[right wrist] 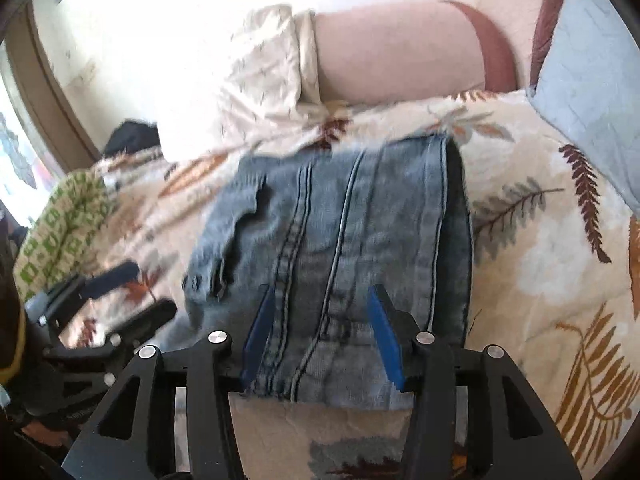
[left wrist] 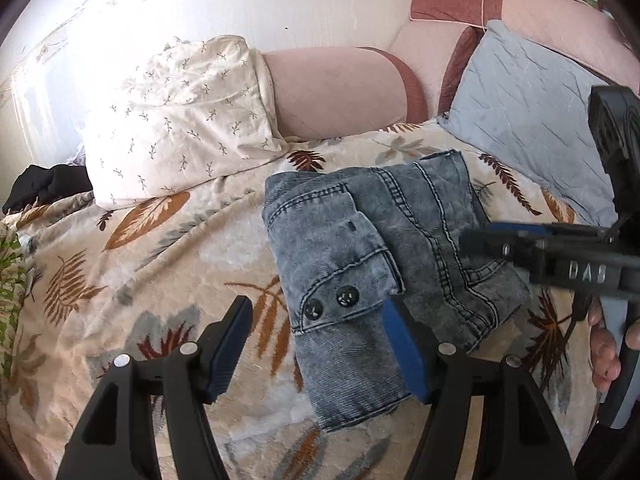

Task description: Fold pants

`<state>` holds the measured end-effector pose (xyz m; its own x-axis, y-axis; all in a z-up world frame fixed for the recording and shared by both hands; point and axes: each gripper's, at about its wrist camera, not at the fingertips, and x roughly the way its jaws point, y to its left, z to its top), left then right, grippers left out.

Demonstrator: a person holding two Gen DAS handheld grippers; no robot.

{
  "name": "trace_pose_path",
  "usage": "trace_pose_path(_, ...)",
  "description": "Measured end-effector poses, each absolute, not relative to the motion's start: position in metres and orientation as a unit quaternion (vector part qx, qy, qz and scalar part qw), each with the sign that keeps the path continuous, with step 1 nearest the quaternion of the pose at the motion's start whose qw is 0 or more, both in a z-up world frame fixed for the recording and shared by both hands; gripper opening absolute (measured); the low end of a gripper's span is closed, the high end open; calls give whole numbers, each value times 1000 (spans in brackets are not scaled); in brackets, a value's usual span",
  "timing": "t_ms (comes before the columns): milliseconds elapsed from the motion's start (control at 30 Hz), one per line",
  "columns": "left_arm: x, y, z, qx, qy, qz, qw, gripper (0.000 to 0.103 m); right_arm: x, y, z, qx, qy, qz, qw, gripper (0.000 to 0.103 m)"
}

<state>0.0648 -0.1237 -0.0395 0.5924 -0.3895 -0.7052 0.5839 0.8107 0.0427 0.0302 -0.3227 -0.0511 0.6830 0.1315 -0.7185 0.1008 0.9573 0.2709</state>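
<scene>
Both tongs, left (left wrist: 320, 354) and right (right wrist: 320, 334), released over folded jeans (left wrist: 372, 256); leaf-print blanket (left wrist: 160, 280), pillows against wall.

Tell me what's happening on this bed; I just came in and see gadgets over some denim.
A person is folding faded grey-blue denim pants on a leaf-patterned cream blanket with two handheld grippers. The pants already lie in a compact folded bundle. The left gripper hangs open at the bundle's near edge, gripping nothing. The right gripper is also open, its blue pads either side of the denim without pinching it. A hand holds the right tool.
</scene>
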Motion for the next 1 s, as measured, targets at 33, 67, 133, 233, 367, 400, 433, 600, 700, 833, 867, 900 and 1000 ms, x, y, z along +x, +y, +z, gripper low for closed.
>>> trace_pose_path(33,67,-124,-40,134,359,-275,882,70,32,-324,-49,150,389,6,909,49)
trace_pose_path(67,69,-124,-40,133,360,-273,882,70,35,-326,-47,151,379,3,913,49)
trace_pose_path(133,73,-123,-38,130,361,-270,883,70,43,-328,-46,149,370,-4,917,51)
trace_pose_path(233,84,-124,-29,123,356,-263,888,70,57,-330,-45,135,361,-14,923,51)
trace_pose_path(367,113,-118,-7,89,338,-250,903,81,74,-342,-46,144,347,-25,926,52)
trace_pose_path(400,123,-118,-4,80,337,-242,907,81,79,-347,-48,145,344,-30,927,52)
trace_pose_path(433,133,-119,-2,73,337,-232,909,81,82,-349,-49,145,345,-33,927,53)
trace_pose_path(600,170,-149,-22,115,363,-235,894,81,98,-356,-62,149,359,-33,921,53)
trace_pose_path(700,173,-170,-51,153,371,-240,884,81,106,-359,-70,148,367,-32,918,59)
trace_pose_path(833,171,-188,-86,190,384,-249,868,82,117,-364,-84,179,396,-27,900,69)
trace_pose_path(867,171,-190,-90,192,384,-245,869,84,119,-366,-89,193,404,-27,894,70)
trace_pose_path(900,174,-190,-94,188,388,-239,870,88,121,-368,-92,201,409,-27,890,71)
trace_pose_path(1000,185,-185,-102,165,409,-236,866,96,124,-373,-101,219,413,-25,884,75)
